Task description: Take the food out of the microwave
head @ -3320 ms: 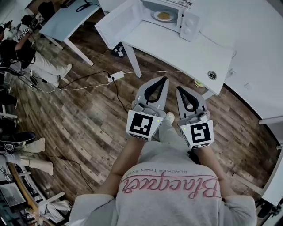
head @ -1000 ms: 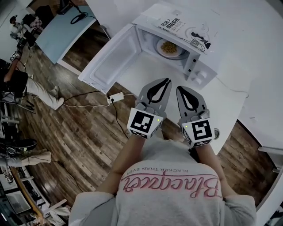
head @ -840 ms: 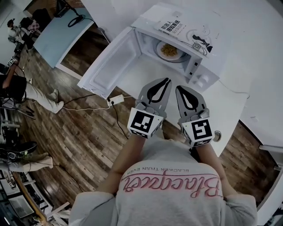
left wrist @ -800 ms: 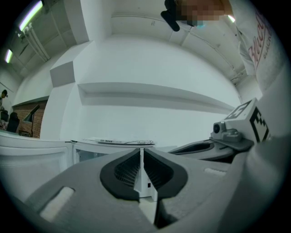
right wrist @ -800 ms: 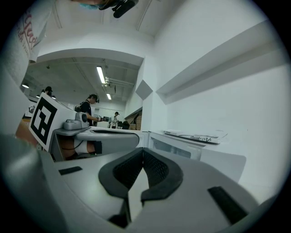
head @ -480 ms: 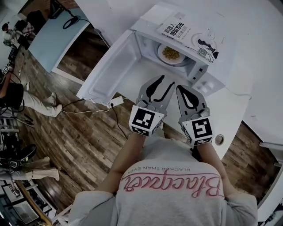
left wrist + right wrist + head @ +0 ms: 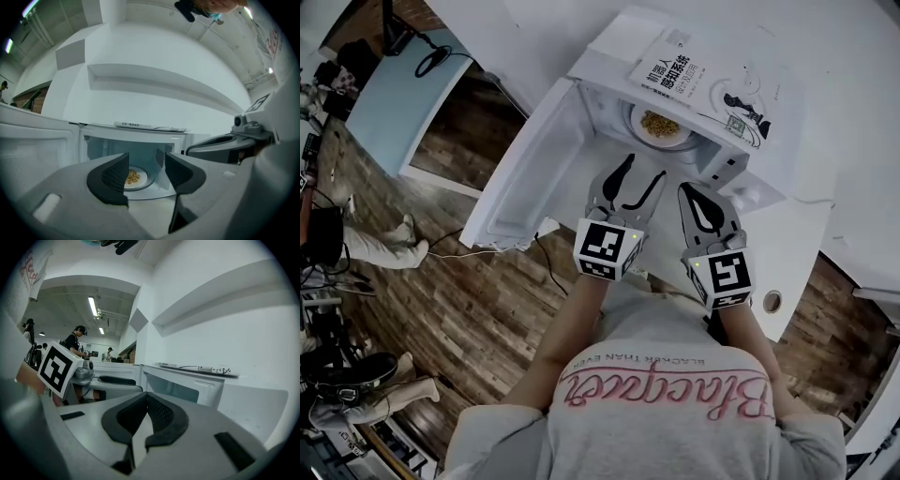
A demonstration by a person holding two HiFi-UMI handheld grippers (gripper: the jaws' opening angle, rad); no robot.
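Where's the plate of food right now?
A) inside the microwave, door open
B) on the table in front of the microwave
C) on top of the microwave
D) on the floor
A: the plate of food sits in the microwave cavity, behind the swung-open door.

The left gripper (image 7: pixel 643 170) points level toward the far side; its jaws are opening and stand wide apart, with only air between the pads; the right gripper (image 7: pixel 694 190) lies just beside it on the right, tipped slightly downward, jaws pressed together on nothing; the left forearm (image 7: pixel 570 323) and right forearm (image 7: pixel 753 336) both reach forward from the near body, roughly parallel.
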